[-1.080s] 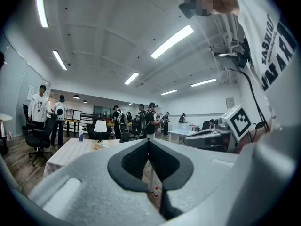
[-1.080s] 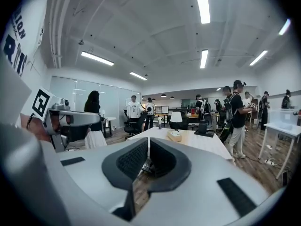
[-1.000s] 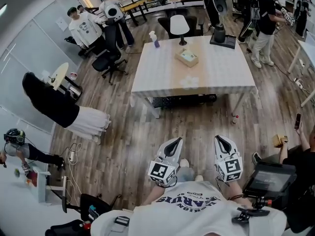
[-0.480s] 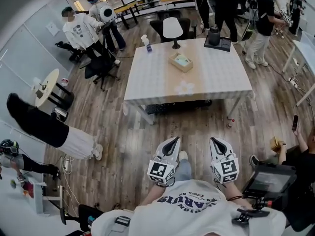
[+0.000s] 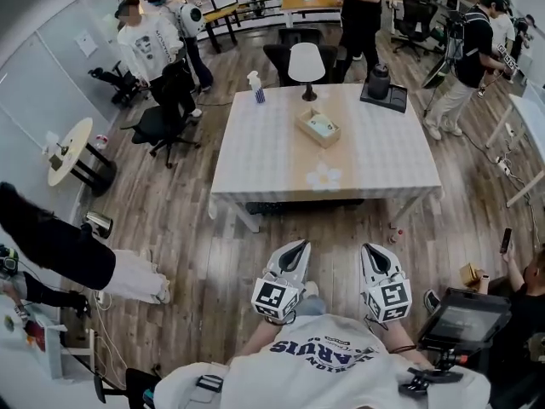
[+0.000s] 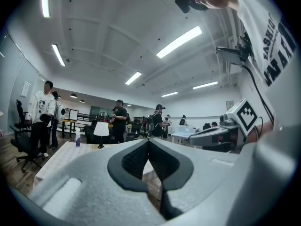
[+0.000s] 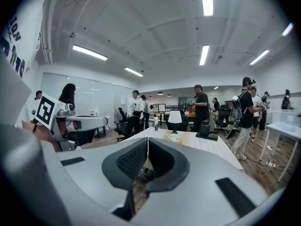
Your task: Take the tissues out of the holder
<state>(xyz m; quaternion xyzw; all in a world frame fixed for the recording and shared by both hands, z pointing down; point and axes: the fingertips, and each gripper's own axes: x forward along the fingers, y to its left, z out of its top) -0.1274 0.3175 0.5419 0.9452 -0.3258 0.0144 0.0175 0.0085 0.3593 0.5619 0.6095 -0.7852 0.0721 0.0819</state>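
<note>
Busy office; the desk point(image 5: 383, 156) with the tissue holder point(image 5: 318, 128) stands well ahead. Approach stage: left tool point(image 5: 294, 247) and right tool point(image 5: 373, 250), both clenched and empty, must get close and open.

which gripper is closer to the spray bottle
Left. The left gripper is short of the table, with the spray bottle ahead and slightly to its left at the far corner. The right gripper sits farther to the right.

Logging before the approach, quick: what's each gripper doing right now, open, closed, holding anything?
Left gripper: closed, jaws together, nothing between them.
Right gripper: closed, jaws together, nothing between them.
</note>
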